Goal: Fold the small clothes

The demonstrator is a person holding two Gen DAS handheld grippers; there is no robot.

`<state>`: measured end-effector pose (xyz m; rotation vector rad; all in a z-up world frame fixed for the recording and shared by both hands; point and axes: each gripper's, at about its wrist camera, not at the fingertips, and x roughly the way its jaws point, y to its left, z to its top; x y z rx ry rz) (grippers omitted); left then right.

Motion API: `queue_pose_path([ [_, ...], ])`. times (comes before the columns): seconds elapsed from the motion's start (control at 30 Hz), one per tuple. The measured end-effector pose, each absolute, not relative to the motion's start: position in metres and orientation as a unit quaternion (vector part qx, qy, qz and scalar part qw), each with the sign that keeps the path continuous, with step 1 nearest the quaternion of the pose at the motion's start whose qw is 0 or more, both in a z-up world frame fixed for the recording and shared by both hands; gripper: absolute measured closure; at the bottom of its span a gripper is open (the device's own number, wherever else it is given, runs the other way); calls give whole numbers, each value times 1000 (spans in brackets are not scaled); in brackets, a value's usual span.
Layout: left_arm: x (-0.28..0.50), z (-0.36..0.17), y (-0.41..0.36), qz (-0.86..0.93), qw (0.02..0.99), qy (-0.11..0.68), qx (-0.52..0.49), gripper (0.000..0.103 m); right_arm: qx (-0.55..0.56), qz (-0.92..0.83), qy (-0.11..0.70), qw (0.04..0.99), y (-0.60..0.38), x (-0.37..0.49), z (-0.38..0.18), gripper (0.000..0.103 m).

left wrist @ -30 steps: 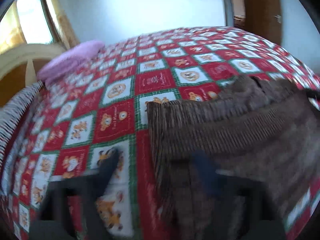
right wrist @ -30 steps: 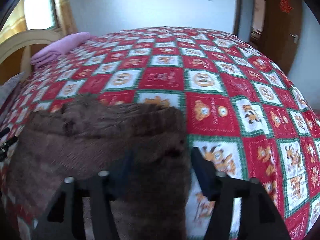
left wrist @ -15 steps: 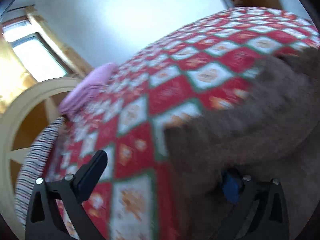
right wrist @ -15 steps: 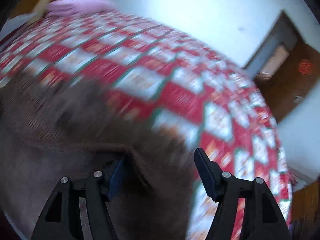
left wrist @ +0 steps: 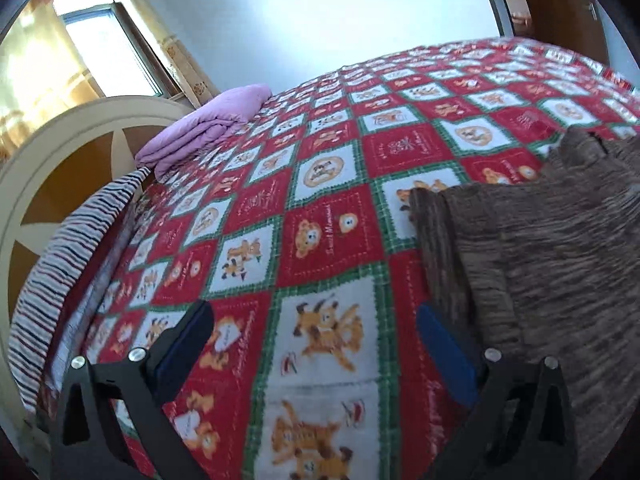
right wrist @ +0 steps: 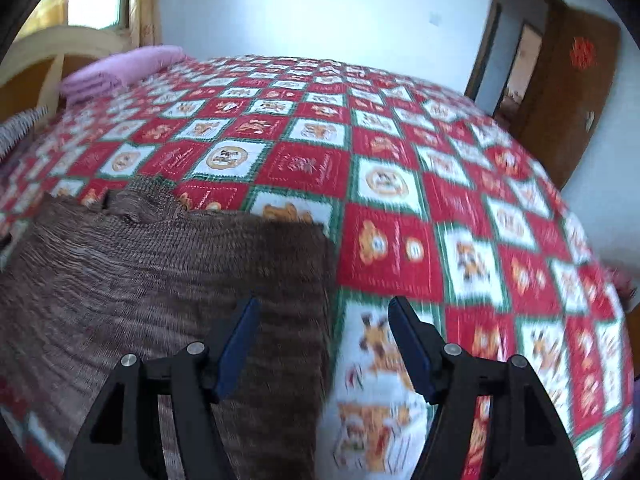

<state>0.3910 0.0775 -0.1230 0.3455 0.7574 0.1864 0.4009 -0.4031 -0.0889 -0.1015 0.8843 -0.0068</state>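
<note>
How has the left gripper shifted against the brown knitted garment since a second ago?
Yes. The left gripper then straddled the left edge of the brown knitted garment; now it stands open over the red checked quilt, only its right finger overlapping the edge.

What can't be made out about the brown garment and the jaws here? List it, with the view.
- Brown knitted garment, left wrist view: its right side runs off the picture's edge.
- Brown knitted garment, right wrist view: its near end is hidden behind the right gripper, so how far it is folded is unclear.
- Left gripper: jaws open over the patchwork bedspread; whether its right finger touches the garment's edge cannot be told.
- Bedspread prints: blurred.
</note>
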Motion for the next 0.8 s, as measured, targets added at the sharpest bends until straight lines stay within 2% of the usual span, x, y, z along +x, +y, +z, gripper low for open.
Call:
queue_pose_path([
  [0.13,390,-110,68,72,925,349,134,0,-42,9,430,902,-400,411,-92,37],
  [0.2,394,-106,61,49,927,349,126,0,-46,9,428,903,-390,417,-92,47],
  [0.3,395,-105,59,50,932,342,110,3,-38,36,426,903,-373,417,-92,48],
  [0.33,396,-107,60,47,931,347,102,6,-50,44,428,901,-363,415,-93,48],
  [0.4,398,-114,65,25,927,366,84,38,-69,55,424,902,-347,413,-96,48],
  [0.47,399,-119,69,-9,919,390,55,46,-65,63,418,904,-341,409,-97,48],
  [0.8,431,-122,44,-60,915,398,36,43,-22,38,406,913,-362,390,-98,48],
])
